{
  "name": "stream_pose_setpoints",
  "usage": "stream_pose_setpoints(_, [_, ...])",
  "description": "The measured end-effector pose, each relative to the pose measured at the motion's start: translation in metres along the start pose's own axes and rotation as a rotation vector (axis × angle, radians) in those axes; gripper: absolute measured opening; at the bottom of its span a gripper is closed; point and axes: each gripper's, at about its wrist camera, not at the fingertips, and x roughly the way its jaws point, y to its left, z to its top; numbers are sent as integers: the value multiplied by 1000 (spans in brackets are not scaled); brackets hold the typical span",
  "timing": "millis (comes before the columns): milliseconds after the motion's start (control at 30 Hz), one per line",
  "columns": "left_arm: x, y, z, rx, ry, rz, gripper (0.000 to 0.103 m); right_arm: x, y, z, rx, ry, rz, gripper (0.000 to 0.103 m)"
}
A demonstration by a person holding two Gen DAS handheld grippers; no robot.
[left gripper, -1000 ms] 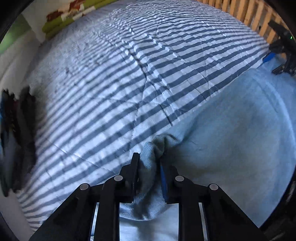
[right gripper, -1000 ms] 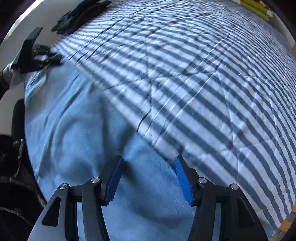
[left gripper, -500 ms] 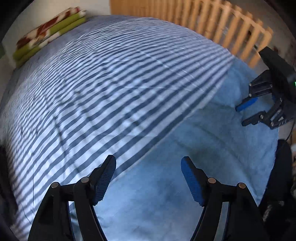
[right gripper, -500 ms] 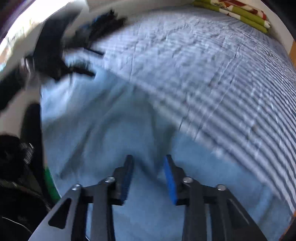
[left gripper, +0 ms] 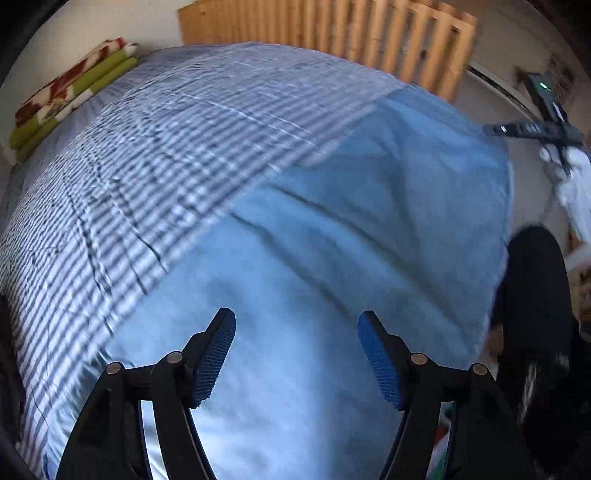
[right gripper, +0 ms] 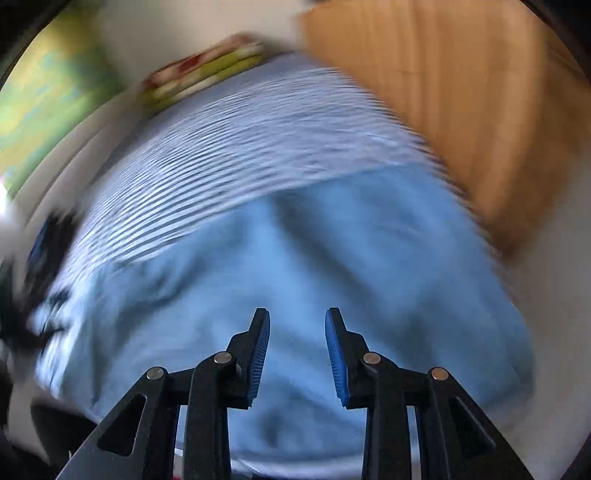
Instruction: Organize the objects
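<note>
A light blue towel (left gripper: 351,240) lies spread flat over the near part of a blue-and-white striped bed cover (left gripper: 166,147). My left gripper (left gripper: 297,325) hovers over the towel's near half. Its jaws are wide apart and closing slightly, with nothing between the blue pads (left gripper: 218,354). In the blurred right wrist view, my right gripper (right gripper: 297,321) hangs above the same towel (right gripper: 295,258). Its pads (right gripper: 258,354) stand a narrow gap apart and grip nothing.
A wooden slatted headboard (left gripper: 332,33) stands at the bed's far side. Folded green, red and white cloths (left gripper: 70,99) lie at the far left corner. A person's dark-clad leg (left gripper: 532,302) is at the right edge. A dark blurred shape (right gripper: 40,273) sits left of the towel.
The left gripper let go of a bunched fold of the towel, opened wide and drew back over it. The right gripper's jaws narrowed while it swung and rolled across the towel.
</note>
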Motion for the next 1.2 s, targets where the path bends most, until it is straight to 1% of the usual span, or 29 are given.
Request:
stream_pose_setpoints(33, [-1, -4, -7, 7, 5, -7, 73, -5, -15, -9, 71, 3, -3, 28])
stream_pose_setpoints(67, [-3, -10, -15, 11, 12, -15, 73, -8, -28, -17, 146, 7, 15, 28])
stream_pose_setpoints(100, [-4, -15, -23, 24, 22, -22, 73, -9, -33, -24, 195, 10, 42, 28])
stream_pose_setpoints(133, [-3, -20, -27, 36, 30, -19, 73, -10, -35, -29, 217, 18, 61, 28])
stream_pose_setpoints(167, [-1, -24, -32, 40, 45, -17, 73, -10, -32, -34, 216, 29, 63, 28])
stream_pose_setpoints(200, [2, -26, -39, 27, 70, -23, 73, -10, -27, -36, 201, 41, 59, 28])
stream_pose_setpoints(267, [5, -29, -49, 9, 93, -34, 73, -7, -12, -41, 185, 70, 69, 28])
stream_pose_setpoints(300, [3, -33, -53, 9, 89, -39, 73, -6, -7, -44, 195, 81, 87, 28])
stream_pose_setpoints(367, [-3, -39, -58, 18, 75, -38, 73, -4, -7, -49, 225, 96, 92, 28])
stream_pose_setpoints(433, [-7, -39, -59, 20, 63, -34, 73, 0, -12, -51, 257, 94, 60, 28])
stream_pose_setpoints(467, [-6, -38, -61, 20, 75, -31, 73, 2, -17, -50, 283, 100, 45, 28])
stream_pose_setpoints(533, [1, -30, -56, 17, 105, -6, 72, 5, -16, -48, 304, 115, 46, 28])
stream_pose_setpoints(567, [-2, -26, -54, 9, 99, 8, 72, 1, -11, -46, 292, 107, 56, 29])
stream_pose_setpoints(633, [-15, -11, -43, -39, 59, 6, 72, -7, 12, -36, 208, 77, 94, 29])
stream_pose_setpoints(733, [-29, 21, -11, -110, -20, 25, 72, -15, 70, -8, 0, 39, 171, 29])
stream_pose_setpoints(800, [-24, 42, 6, -133, -14, 33, 73, -9, 118, 12, -171, 48, 248, 29])
stream_pose_setpoints(833, [-19, 52, 14, -145, -9, 54, 73, -2, 142, 20, -268, 72, 293, 32])
stream_pose_setpoints(867, [-12, 62, 23, -157, -2, 70, 73, 11, 173, 29, -396, 108, 325, 36])
stream_pose_setpoints(900, [-3, 75, 31, -183, 11, 58, 73, 19, 189, 34, -457, 113, 318, 37])
stream_pose_setpoints(933, [4, 84, 37, -211, 20, 31, 73, 30, 208, 39, -520, 118, 313, 37])
stream_pose_setpoints(967, [12, 95, 42, -245, 31, -17, 74, 42, 226, 44, -575, 144, 338, 37])
stream_pose_setpoints(1000, [21, 104, 48, -279, 44, -70, 74, 58, 243, 48, -625, 195, 381, 38])
stream_pose_setpoints(1033, [29, 108, 53, -297, 51, -92, 74, 73, 257, 50, -663, 242, 414, 39])
stream_pose_setpoints(1067, [37, 111, 59, -298, 57, -98, 74, 90, 271, 52, -700, 280, 429, 39])
stream_pose_setpoints(1100, [44, 114, 63, -291, 63, -105, 74, 104, 280, 54, -727, 306, 436, 39])
stream_pose_setpoints(1133, [51, 114, 68, -272, 71, -128, 74, 120, 288, 56, -743, 338, 446, 40])
stream_pose_setpoints(1167, [54, 111, 67, -259, 75, -141, 73, 136, 293, 57, -752, 380, 467, 40])
stream_pose_setpoints(1200, [59, 108, 70, -232, 84, -154, 68, 152, 296, 59, -754, 421, 491, 40])
